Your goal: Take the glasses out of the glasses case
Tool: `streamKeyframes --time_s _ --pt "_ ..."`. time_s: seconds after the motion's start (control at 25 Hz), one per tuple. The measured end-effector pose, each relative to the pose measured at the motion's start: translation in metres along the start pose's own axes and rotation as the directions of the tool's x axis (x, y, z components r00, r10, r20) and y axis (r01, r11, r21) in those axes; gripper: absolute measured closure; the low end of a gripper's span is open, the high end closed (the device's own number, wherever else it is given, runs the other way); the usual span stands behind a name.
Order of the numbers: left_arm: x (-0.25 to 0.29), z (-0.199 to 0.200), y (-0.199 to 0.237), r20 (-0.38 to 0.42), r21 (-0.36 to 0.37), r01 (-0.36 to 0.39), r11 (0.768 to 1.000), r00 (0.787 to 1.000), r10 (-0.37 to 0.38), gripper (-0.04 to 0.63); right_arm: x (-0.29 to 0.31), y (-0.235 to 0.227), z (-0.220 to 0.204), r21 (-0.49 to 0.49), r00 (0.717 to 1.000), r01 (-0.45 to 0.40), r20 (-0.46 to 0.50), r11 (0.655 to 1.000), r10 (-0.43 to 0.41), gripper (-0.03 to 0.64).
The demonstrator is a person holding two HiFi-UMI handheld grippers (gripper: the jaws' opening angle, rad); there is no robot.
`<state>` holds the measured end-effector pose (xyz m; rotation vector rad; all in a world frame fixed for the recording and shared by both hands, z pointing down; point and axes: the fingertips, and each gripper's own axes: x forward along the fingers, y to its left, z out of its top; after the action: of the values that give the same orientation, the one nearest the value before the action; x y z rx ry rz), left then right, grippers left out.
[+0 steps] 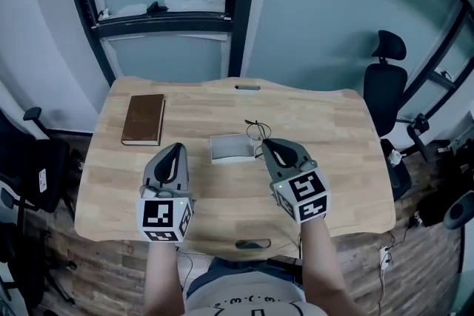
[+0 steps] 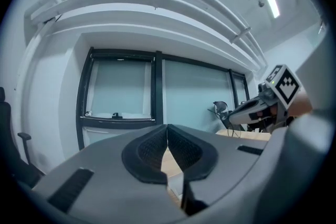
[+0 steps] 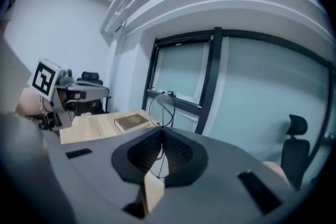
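The grey glasses case (image 1: 229,148) lies open in the middle of the wooden table (image 1: 341,159). Thin wire-rimmed glasses (image 1: 255,131) hang just right of the case, above the tabletop, and my right gripper (image 1: 265,144) is shut on their frame. In the right gripper view one round lens (image 3: 161,108) stands up past the closed pads of the right gripper (image 3: 160,134). My left gripper (image 1: 176,149) hovers left of the case, shut and empty. In the left gripper view the left gripper (image 2: 167,131) has its pads touching, with the right gripper (image 2: 262,107) to its right.
A brown book (image 1: 144,119) lies at the table's left back; the same book (image 3: 131,122) shows in the right gripper view. A black office chair (image 1: 385,85) stands beyond the table's right end. A window frame (image 1: 159,15) runs behind the table.
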<state>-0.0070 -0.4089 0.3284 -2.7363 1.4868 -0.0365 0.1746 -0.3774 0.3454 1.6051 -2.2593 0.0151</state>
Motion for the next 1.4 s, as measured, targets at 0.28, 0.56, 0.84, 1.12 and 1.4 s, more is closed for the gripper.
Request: streamKeyframes --time_s 0.28,0.56,0.84,1.12,1.4 --pt "0.001 0.034 -0.021 0.058 0.036 -0.008 0.999 0.998 0.006 0.58 -0.059 -0.023 0.026 0.15 0.982 0.074 0.162 0.986 -0.098 0.6" --pt "-0.002 0.064 -0.04 0.111 0.071 -0.012 0.997 0.994 0.005 0.58 -0.094 -0.037 0.061 0.133 0.951 0.093 0.283 0.987 -0.128 0.6" --pt "-0.006 0.077 -0.054 0.132 0.088 -0.022 0.996 0.991 0.01 0.58 -0.112 -0.04 0.066 0.101 0.933 0.102 0.334 0.99 -0.131 0.6" --pt "-0.014 0.08 -0.06 0.137 0.102 -0.027 0.994 0.991 0.013 0.579 -0.121 -0.041 0.067 0.104 0.92 0.116 0.365 0.988 -0.146 0.6" --pt "-0.021 0.082 -0.062 0.14 0.108 -0.036 0.993 0.99 0.02 0.58 -0.124 -0.037 0.067 0.077 0.922 0.114 0.363 0.991 -0.134 0.6"
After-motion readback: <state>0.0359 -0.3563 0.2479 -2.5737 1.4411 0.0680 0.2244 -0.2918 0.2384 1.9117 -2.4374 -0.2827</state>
